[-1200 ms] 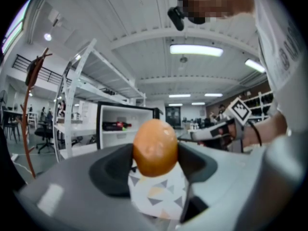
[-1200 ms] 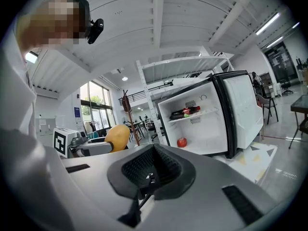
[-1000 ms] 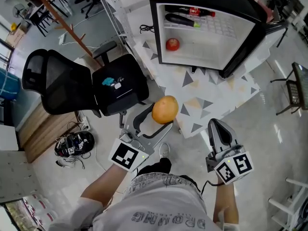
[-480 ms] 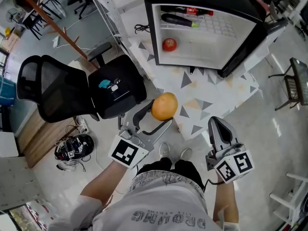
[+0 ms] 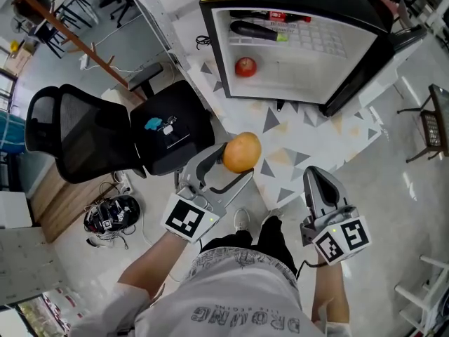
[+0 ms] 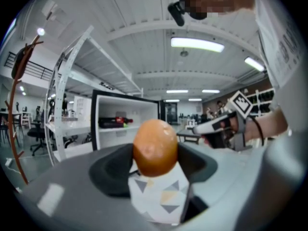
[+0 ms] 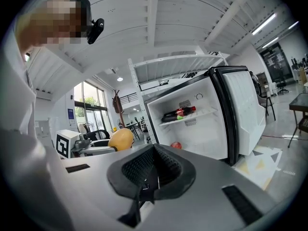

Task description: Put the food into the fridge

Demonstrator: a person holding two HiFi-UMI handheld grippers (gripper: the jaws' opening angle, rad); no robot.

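Office floor [image 5: 393,181], open mini fridge [image 5: 309,41]: left tool [image 5: 237,161] clamps orange [image 5: 241,152], right tool [image 5: 317,181] closed, empty; carry level, release beside apple [image 5: 244,66], not touching.

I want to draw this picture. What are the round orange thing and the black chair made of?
The orange looks like real fruit: a dull, slightly dimpled peel with a soft shine. The chair back seems to be black mesh, a bit see-through. Its seat looks like matte padded fabric, though that's less certain.
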